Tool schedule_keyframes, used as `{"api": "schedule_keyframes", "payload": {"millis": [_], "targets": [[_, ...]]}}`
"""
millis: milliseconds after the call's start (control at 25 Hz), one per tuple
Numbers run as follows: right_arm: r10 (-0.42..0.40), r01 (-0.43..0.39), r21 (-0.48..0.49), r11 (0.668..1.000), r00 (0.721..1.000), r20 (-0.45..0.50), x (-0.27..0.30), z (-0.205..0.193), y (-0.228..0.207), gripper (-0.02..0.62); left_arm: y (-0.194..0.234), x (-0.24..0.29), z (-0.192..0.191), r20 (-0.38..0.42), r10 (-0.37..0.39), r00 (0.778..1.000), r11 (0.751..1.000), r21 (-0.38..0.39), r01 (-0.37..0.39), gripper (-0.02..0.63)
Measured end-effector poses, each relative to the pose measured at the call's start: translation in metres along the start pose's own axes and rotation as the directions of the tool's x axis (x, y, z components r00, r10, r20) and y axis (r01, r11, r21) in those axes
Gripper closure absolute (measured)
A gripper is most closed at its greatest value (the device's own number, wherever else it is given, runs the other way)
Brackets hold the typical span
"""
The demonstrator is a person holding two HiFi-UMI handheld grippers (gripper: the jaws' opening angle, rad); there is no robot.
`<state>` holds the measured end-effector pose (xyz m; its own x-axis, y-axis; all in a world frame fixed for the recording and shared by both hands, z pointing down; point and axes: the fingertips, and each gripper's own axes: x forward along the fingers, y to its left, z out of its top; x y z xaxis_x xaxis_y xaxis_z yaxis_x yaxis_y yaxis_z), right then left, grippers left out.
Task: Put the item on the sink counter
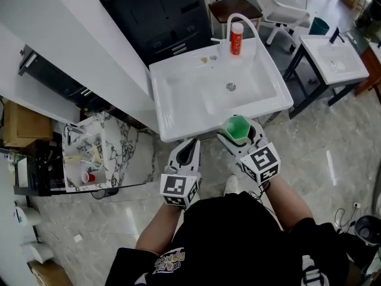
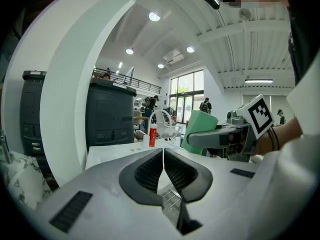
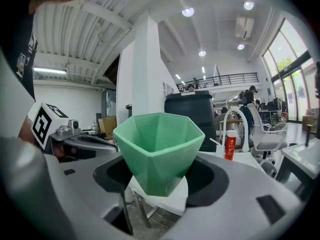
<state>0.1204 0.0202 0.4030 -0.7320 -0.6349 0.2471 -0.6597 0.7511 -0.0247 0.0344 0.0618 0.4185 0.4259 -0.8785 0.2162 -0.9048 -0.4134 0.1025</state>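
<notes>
A green faceted cup (image 1: 238, 127) (image 3: 158, 151) sits upright between the jaws of my right gripper (image 1: 237, 131) (image 3: 159, 176), which is shut on it just in front of the white sink counter's near edge (image 1: 196, 133). In the left gripper view the green cup (image 2: 199, 130) shows at the right, held by the right gripper (image 2: 200, 137). My left gripper (image 1: 189, 149) (image 2: 163, 170) is shut with nothing between its pads, just short of the same near edge. The sink counter (image 3: 255, 159) has a basin with a drain (image 1: 231, 86).
A red-and-white bottle (image 1: 236, 39) (image 2: 152, 135) (image 3: 230, 145) stands by the white faucet (image 1: 243, 21) at the counter's back. A marble shelf with small items (image 1: 95, 154) is to the left, a dark cabinet (image 1: 161, 16) behind, a second sink (image 1: 333, 58) to the right.
</notes>
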Motion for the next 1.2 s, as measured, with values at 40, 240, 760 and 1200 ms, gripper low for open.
{"api": "schedule_keyframes", "payload": {"millis": [40, 240, 760, 1200], "targets": [[0.006, -0.006, -0.002, 1.0, 1.0, 0.0, -0.001, 0.0, -0.005, 0.245, -0.003, 0.004, 0.001, 0.001, 0.006, 1.0, 1.0, -0.001, -0.006, 0.586], [0.034, -0.034, -0.008, 0.999, 0.999, -0.002, -0.007, -0.001, -0.025, 0.245, -0.018, 0.019, 0.005, 0.004, 0.031, 1.0, 1.0, 0.001, -0.031, 0.586], [0.049, -0.049, 0.003, 0.999, 0.998, -0.026, 0.002, -0.005, -0.048, 0.245, -0.015, 0.035, 0.006, -0.01, 0.05, 0.999, 0.999, -0.008, -0.05, 0.586], [0.014, -0.014, 0.0, 1.0, 0.999, -0.047, 0.06, 0.005, -0.041, 0.245, 0.04, 0.051, 0.008, -0.015, -0.009, 1.0, 1.0, -0.008, 0.009, 0.586]]}}
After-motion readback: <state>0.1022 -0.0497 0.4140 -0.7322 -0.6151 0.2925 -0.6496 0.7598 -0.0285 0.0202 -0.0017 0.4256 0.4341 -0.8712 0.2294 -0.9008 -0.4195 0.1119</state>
